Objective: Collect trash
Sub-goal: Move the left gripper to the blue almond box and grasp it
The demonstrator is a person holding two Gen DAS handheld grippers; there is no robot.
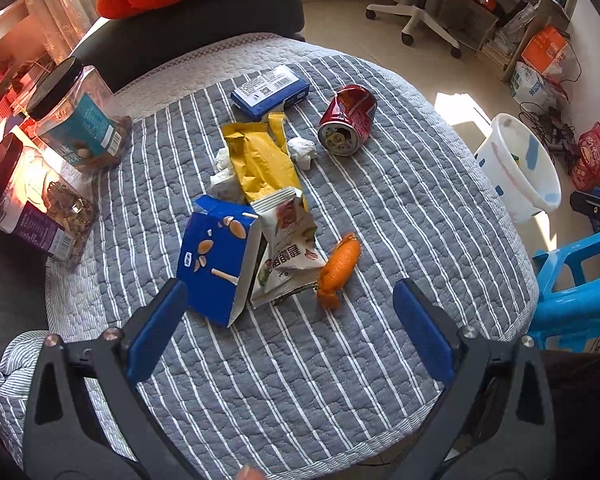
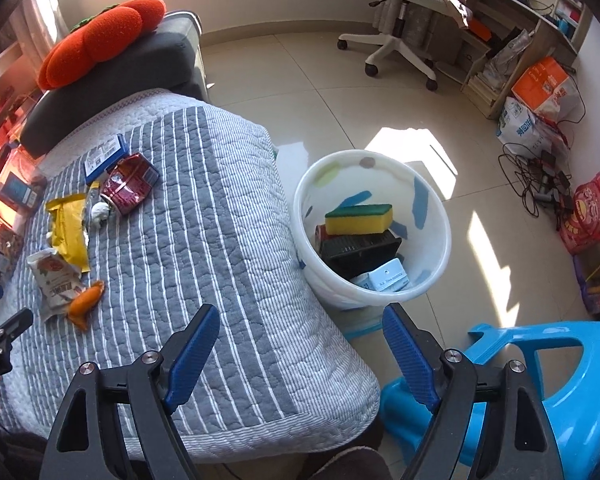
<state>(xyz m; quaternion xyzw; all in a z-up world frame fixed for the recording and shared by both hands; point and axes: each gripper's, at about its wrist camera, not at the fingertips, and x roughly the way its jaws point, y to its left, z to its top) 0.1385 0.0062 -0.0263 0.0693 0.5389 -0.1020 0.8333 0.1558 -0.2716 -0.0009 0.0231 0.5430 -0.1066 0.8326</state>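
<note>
Trash lies on a grey striped quilt (image 1: 300,360): a torn blue carton (image 1: 216,264), a white snack wrapper (image 1: 288,248), orange peel (image 1: 338,268), a yellow wrapper (image 1: 260,160), crumpled tissue (image 1: 302,150), a crushed red can (image 1: 346,120) and a flat blue box (image 1: 270,90). My left gripper (image 1: 290,302) is open and empty, low over the quilt just in front of the carton. My right gripper (image 2: 300,332) is open and empty, above the quilt's edge near a white bin (image 2: 374,232). The bin holds a sponge (image 2: 358,218), a black tray and small boxes.
Two snack jars (image 1: 80,120) (image 1: 32,204) stand at the quilt's left edge. A blue plastic stool (image 2: 540,380) is at the right, beside the bin. An orange cushion (image 2: 100,40) lies on a dark cushion behind. An office chair (image 2: 396,12) and bags stand farther off.
</note>
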